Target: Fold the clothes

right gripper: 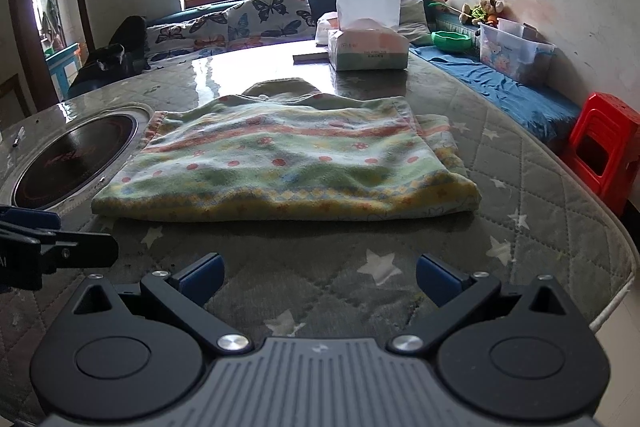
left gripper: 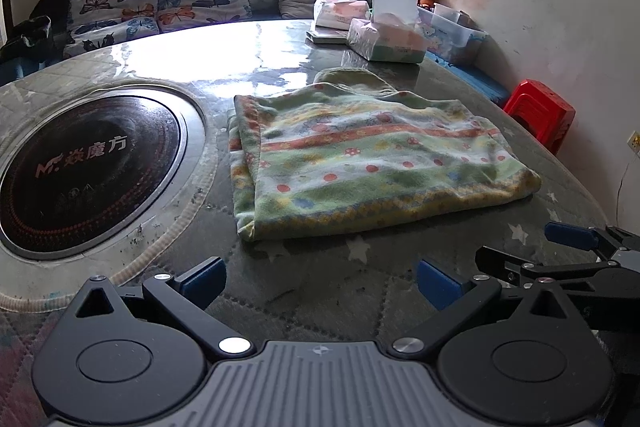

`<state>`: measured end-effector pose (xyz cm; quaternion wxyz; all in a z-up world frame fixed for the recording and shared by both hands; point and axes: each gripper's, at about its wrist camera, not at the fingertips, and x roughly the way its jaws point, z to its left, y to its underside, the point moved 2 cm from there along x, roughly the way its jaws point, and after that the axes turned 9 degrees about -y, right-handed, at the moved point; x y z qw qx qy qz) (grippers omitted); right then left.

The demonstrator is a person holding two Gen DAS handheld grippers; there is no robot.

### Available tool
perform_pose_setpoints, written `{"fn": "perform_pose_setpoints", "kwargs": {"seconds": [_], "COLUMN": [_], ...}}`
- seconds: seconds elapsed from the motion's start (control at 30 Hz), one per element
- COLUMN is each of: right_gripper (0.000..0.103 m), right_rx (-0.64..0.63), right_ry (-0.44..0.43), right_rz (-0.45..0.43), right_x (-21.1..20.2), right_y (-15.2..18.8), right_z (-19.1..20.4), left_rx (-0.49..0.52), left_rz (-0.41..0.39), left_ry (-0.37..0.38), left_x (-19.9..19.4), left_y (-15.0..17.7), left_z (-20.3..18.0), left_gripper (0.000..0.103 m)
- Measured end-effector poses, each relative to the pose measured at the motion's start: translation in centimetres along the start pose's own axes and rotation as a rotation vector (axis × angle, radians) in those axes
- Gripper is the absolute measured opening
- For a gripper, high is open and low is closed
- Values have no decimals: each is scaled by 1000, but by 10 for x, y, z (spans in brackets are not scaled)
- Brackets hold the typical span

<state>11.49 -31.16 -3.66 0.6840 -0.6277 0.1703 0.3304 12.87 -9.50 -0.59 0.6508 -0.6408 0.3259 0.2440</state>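
A folded fleece garment with green, orange and yellow stripes and red dots lies flat on the quilted table cover; it also shows in the right wrist view. A plain green part sticks out from under its far edge. My left gripper is open and empty, a short way in front of the garment's near edge. My right gripper is open and empty, also just short of the near hem. Each gripper shows at the edge of the other's view.
A round black induction hob is set into the table left of the garment. Tissue packs stand at the far side. A red plastic stool and a blue-covered bench with a clear box are to the right. Butterfly cushions line the back.
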Motion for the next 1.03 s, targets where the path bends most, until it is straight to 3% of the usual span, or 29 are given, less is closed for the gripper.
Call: {"fn": "perform_pose_setpoints", "kwargs": {"seconds": [1.03], "right_gripper": [103], "right_rx": [19], "right_ry": [-18], "right_rz": [-18], "right_x": [-6], "right_y": [3], "right_z": [3], "left_rx": [28], "left_rz": [1], "left_ry": [-4], "left_x": [-8], "left_y": [6], "left_z": [-9], "left_gripper": [103]}}
